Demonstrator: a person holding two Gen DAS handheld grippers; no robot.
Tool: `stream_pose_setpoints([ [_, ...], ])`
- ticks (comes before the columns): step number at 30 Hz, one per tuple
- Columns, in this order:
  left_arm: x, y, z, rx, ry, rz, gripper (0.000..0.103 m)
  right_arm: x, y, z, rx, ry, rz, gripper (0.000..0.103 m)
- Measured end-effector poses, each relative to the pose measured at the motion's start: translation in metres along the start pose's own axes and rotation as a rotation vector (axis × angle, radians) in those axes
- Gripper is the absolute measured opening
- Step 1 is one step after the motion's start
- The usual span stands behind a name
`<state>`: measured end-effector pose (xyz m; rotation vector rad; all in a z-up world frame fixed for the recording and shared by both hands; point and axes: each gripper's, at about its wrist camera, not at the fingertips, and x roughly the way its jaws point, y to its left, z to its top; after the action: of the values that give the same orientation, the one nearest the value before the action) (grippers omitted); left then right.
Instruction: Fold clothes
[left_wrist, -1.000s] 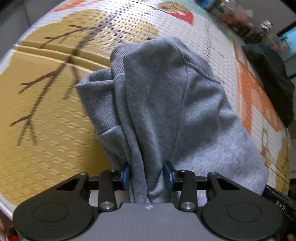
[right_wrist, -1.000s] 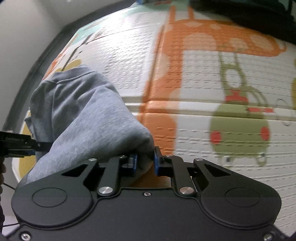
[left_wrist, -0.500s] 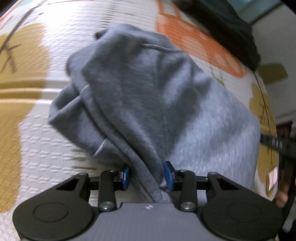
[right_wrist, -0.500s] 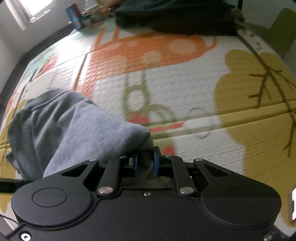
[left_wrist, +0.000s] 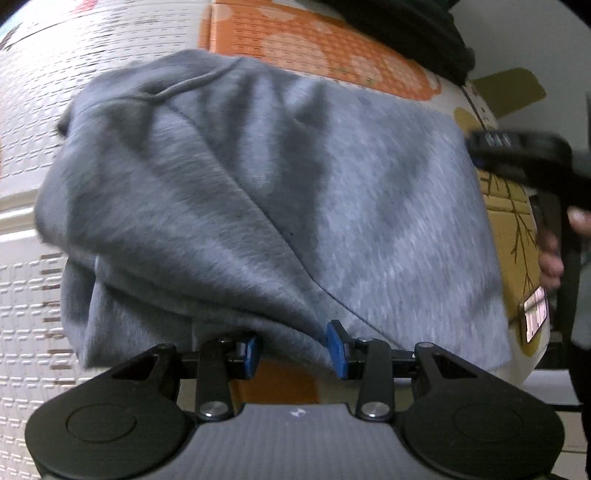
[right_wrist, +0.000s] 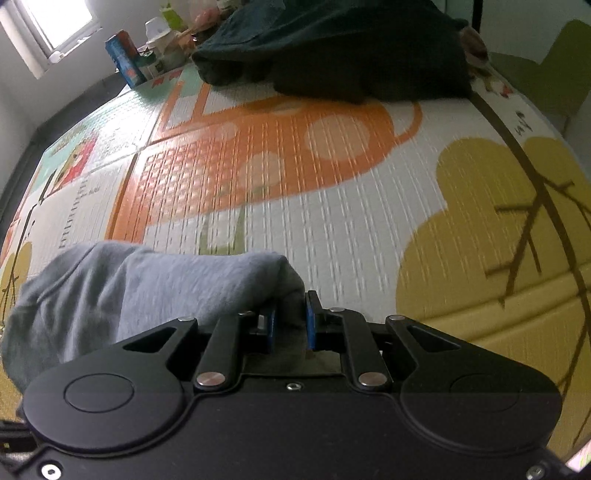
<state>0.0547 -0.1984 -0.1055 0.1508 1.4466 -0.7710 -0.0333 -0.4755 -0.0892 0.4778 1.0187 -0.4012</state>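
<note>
Play mat (right_wrist: 369, 229) carried everything; patterned in orange, white and mustard with brown branch lines. Most of its surface lay bare in the right wrist view: open run of mat from the grey garment out to the far edge. Far edge crowded: dark garment (right_wrist: 351, 48) heaped along it, and at the far left corner a blue can (right_wrist: 123, 59) with small bottles beside it, under a window (right_wrist: 55, 26). Mat's right edge curved past a green shape, too blurred to name. Grey sweatshirt (left_wrist: 258, 206) sat toward the near left part of the mat, bunched and draped, lifted between the two tools; soft knit, deep folds running down to the left gripper (left_wrist: 293, 349), a curved seam near its upper left. Left gripper's blue pads pinched a thick gather of the cloth, jaws standing partly apart around the bulk. Right gripper (right_wrist: 290, 321) had its jaws nearly together, nipping a thin corner of the same sweatshirt (right_wrist: 147, 288). In the left wrist view the right tool showed at the cloth's right side, with a hand (left_wrist: 554, 258) behind it. Both views blurred.
</note>
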Motion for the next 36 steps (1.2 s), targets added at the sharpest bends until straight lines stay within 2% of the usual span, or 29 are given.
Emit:
stream_pose_setpoints([
  [6,0.009,-0.023,0.005,0.041,0.013,0.017,0.04,0.014,0.005,0.026,-0.029,0.009,0.01,0.013],
  [10,0.006,-0.025,0.007,0.037,0.013,0.009,0.04,0.015,0.004,0.036,-0.029,0.018,0.028,0.014],
  [16,-0.023,-0.025,0.006,0.086,-0.016,-0.004,0.041,-0.04,0.0,0.031,-0.055,-0.098,-0.013,0.021],
  [21,-0.059,-0.035,0.007,0.145,-0.114,-0.014,0.047,-0.093,0.006,0.014,-0.062,-0.144,0.052,0.021],
  [22,-0.066,-0.037,0.01,0.155,-0.138,-0.021,0.051,-0.1,0.011,0.011,-0.069,-0.144,0.06,0.021],
  [25,-0.081,-0.046,0.026,0.178,-0.221,-0.005,0.058,-0.115,0.026,-0.003,-0.087,-0.127,0.089,0.021],
  [28,-0.079,-0.039,0.043,0.137,-0.258,0.049,0.059,-0.117,0.043,-0.02,-0.113,-0.088,0.105,0.021],
  [31,-0.066,-0.021,0.058,0.08,-0.249,0.085,0.058,-0.108,0.057,-0.036,-0.127,-0.04,0.091,0.021],
  [36,-0.041,0.007,0.052,0.055,-0.188,0.159,0.055,-0.09,0.065,-0.059,-0.11,0.035,0.062,0.018],
])
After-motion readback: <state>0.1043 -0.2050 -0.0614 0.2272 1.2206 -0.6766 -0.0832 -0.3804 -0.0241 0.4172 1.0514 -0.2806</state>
